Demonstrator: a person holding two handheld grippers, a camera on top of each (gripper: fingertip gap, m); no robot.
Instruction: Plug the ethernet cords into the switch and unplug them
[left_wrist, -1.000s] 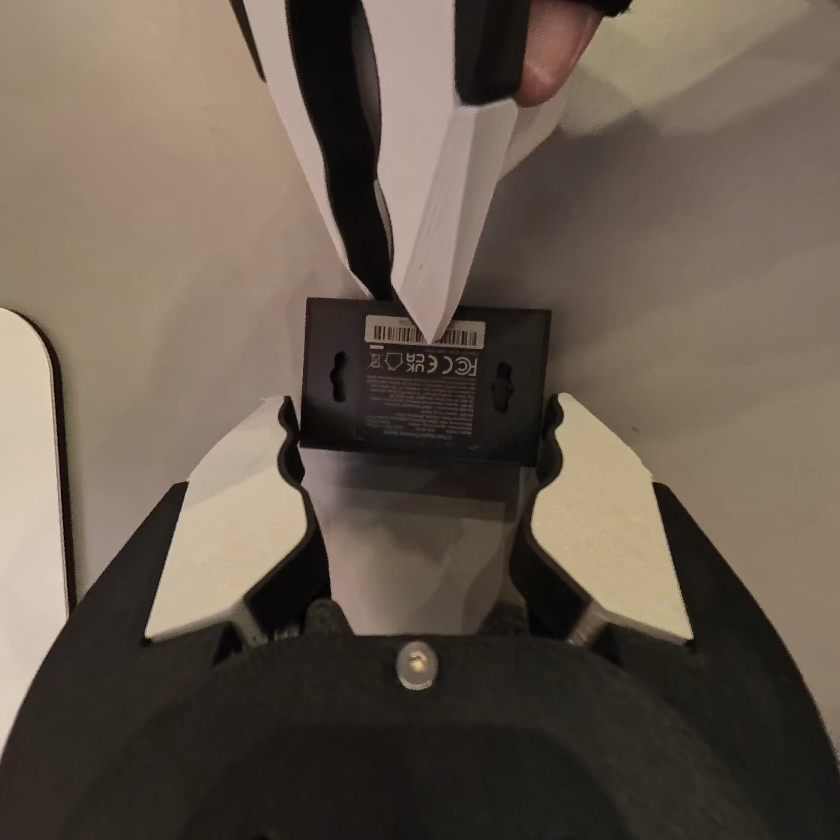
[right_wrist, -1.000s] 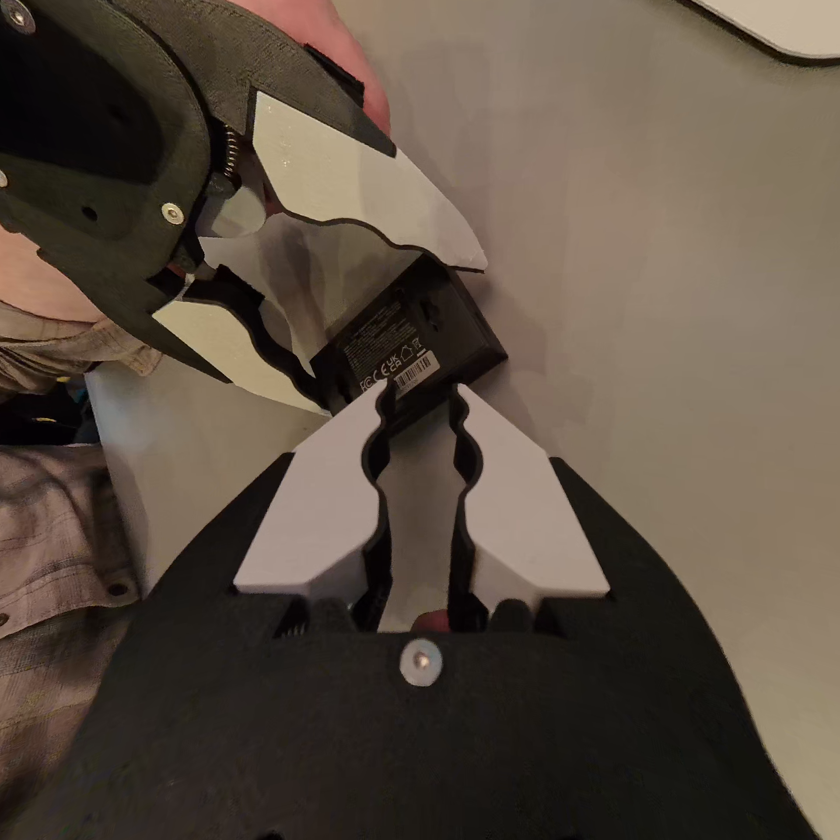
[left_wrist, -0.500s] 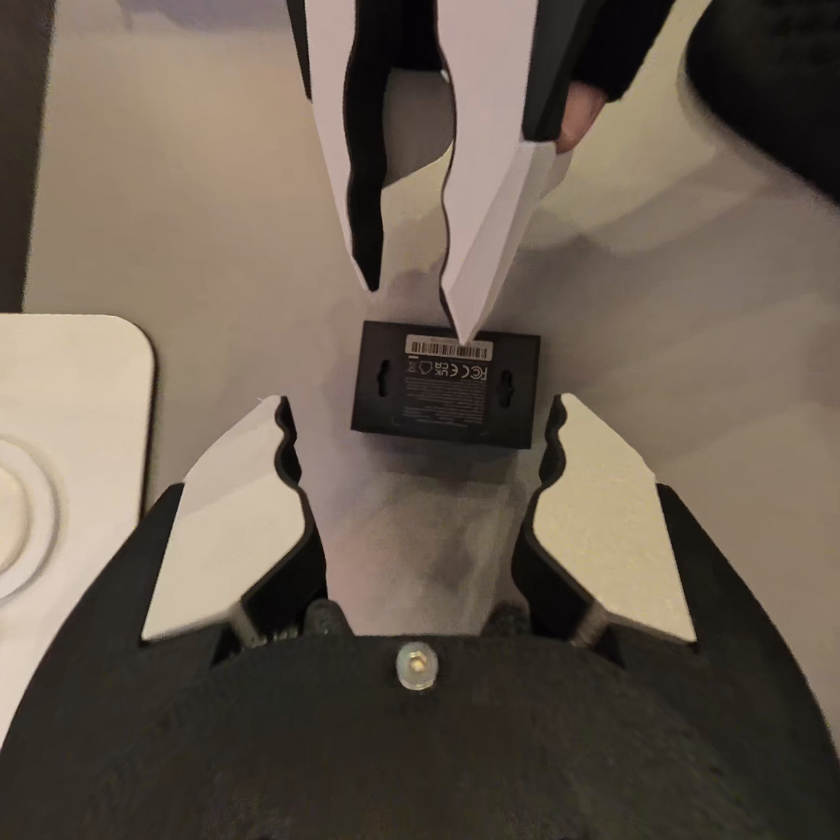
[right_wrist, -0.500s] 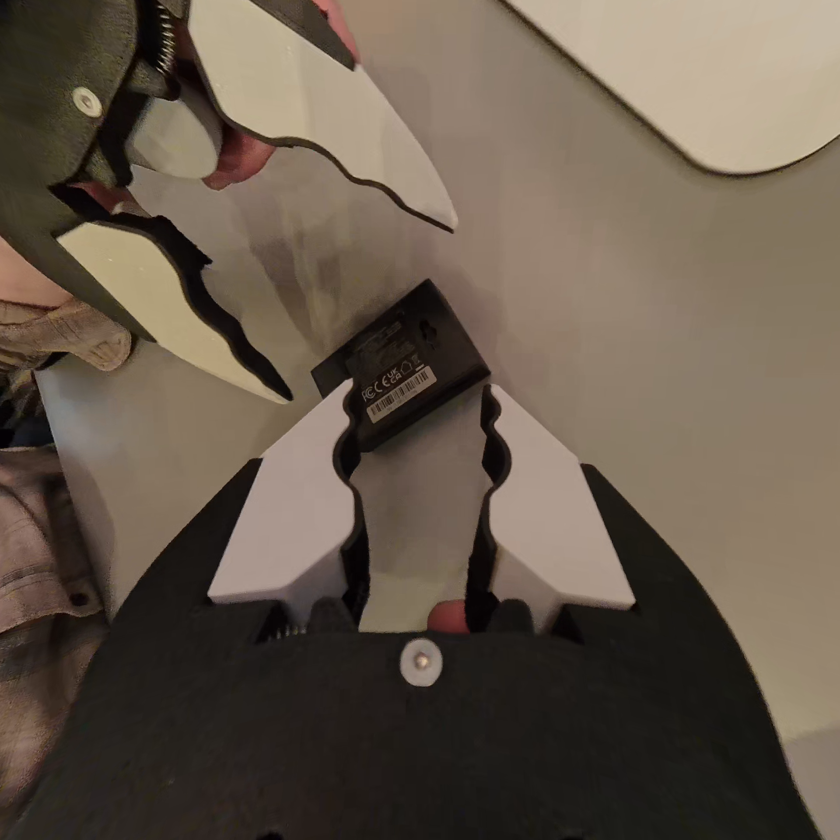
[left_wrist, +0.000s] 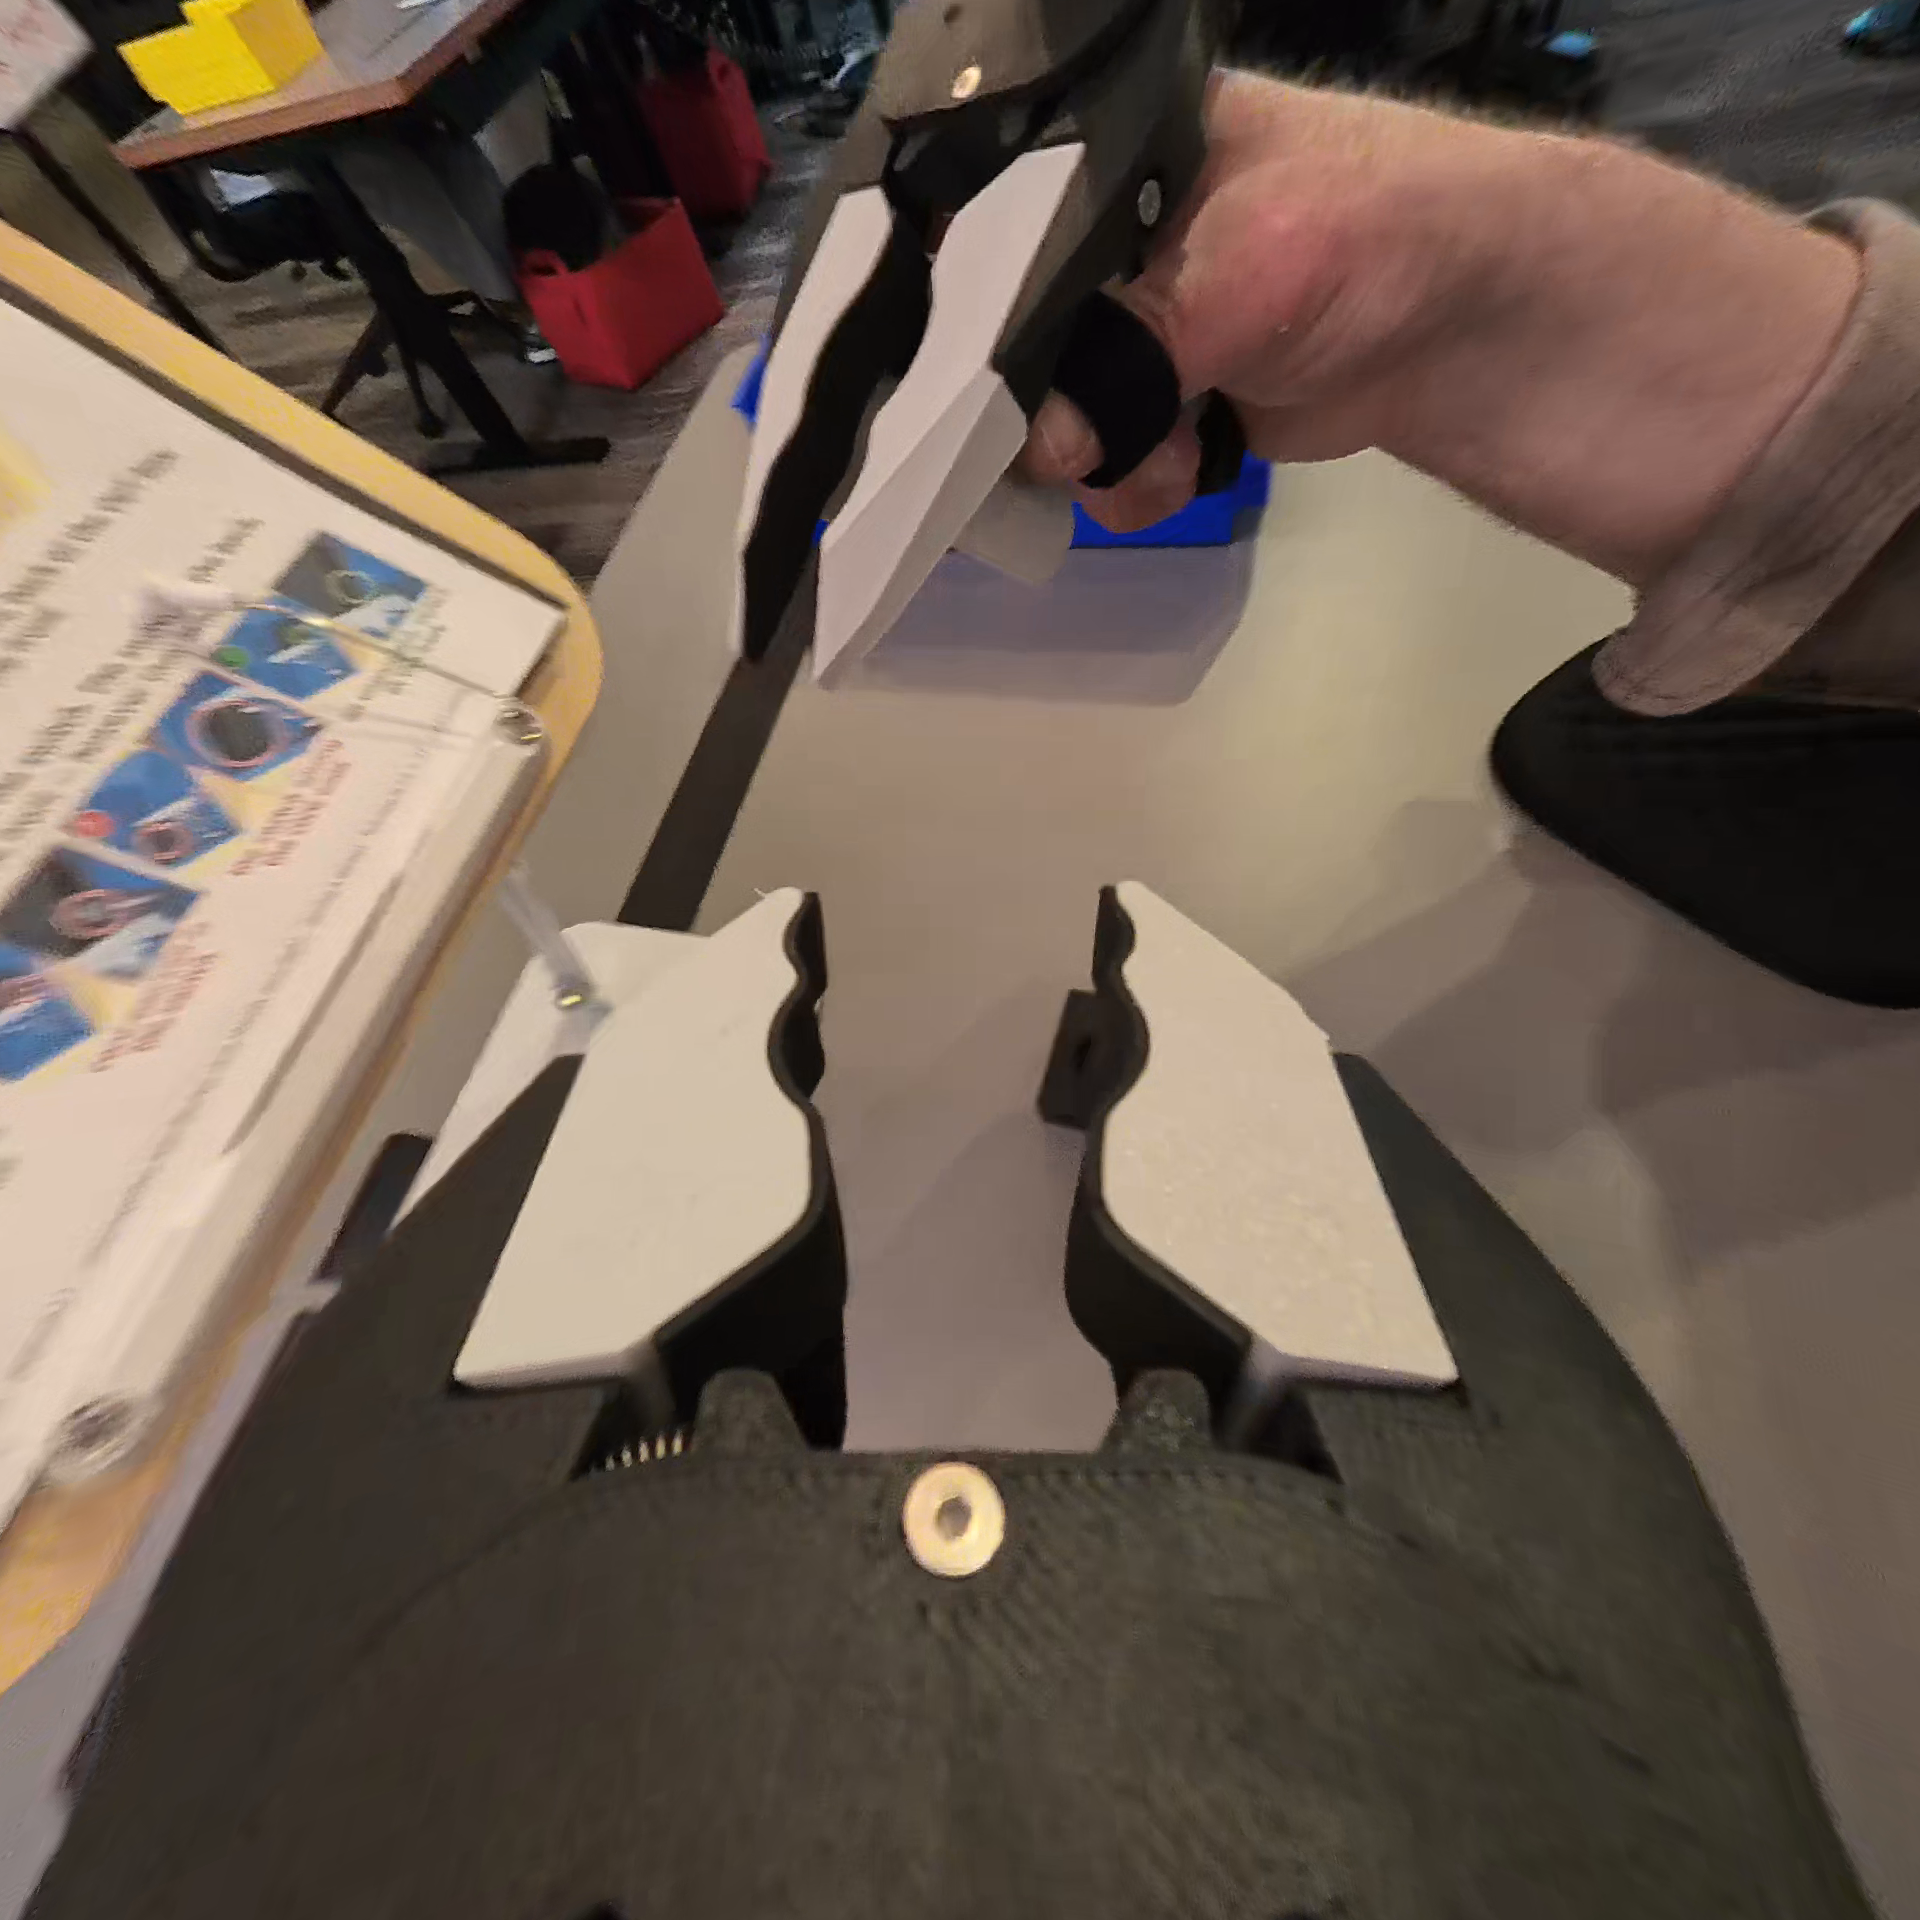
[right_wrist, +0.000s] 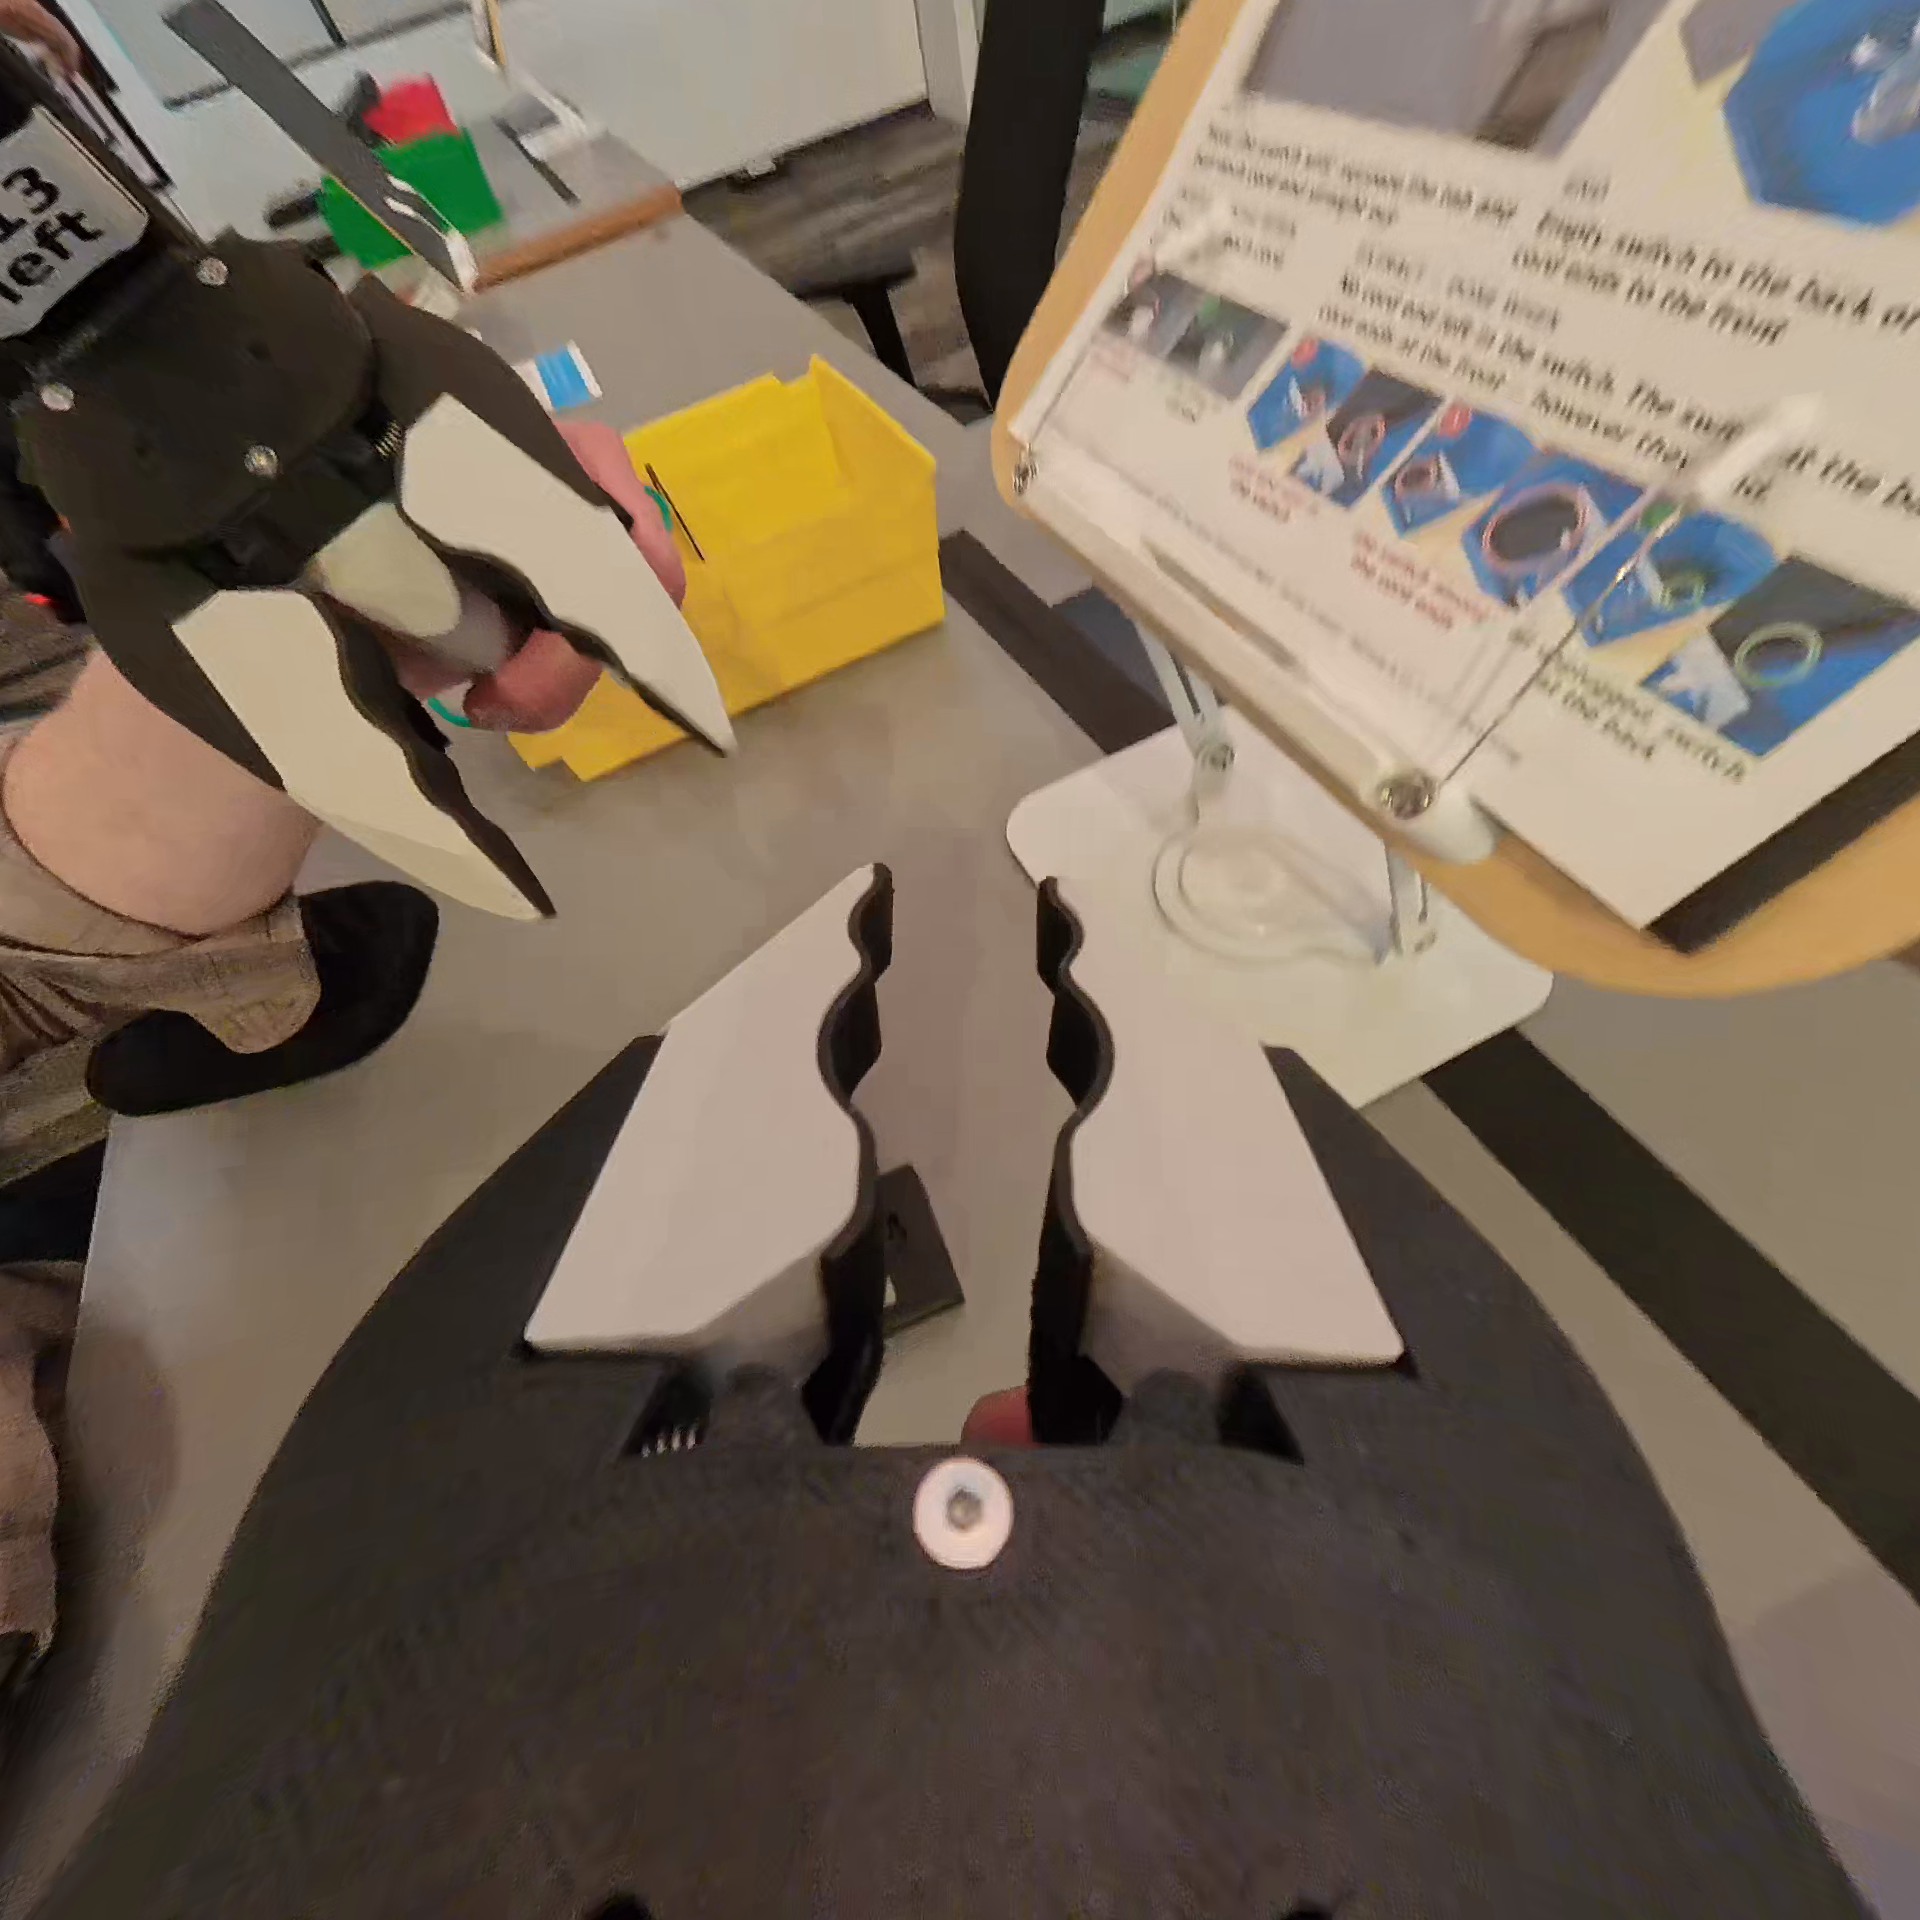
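Note:
The black switch (left_wrist: 1068, 1070) lies on the grey table, bottom side up. In the left wrist view it is mostly hidden behind my left gripper's right finger. In the right wrist view the switch (right_wrist: 920, 1236) shows low between my right gripper's fingers. My left gripper (left_wrist: 954, 902) is open, empty and held above the table; it also shows in the right wrist view (right_wrist: 629, 826). My right gripper (right_wrist: 964, 881) is empty, its jaws a narrow gap apart. It hangs above the table's far part in the left wrist view (left_wrist: 792, 660). No ethernet cords are in view.
A picture instruction board (right_wrist: 1455, 436) on a clear stand with a white base (right_wrist: 1455, 1029) stands beside the grippers; it also shows at the left of the left wrist view (left_wrist: 208, 831). A yellow bin (right_wrist: 810, 540) and a blue bin (left_wrist: 1174, 520) stand on the table. More tables and red bags lie beyond. The black switch (left_wrist: 1068, 1070) sits 15 centimeters or so from the ends of my left fingers.
Both grippers have lifted away from the switch and tilted from looking down at it to looking out across the table. The switch stays on the table, released.

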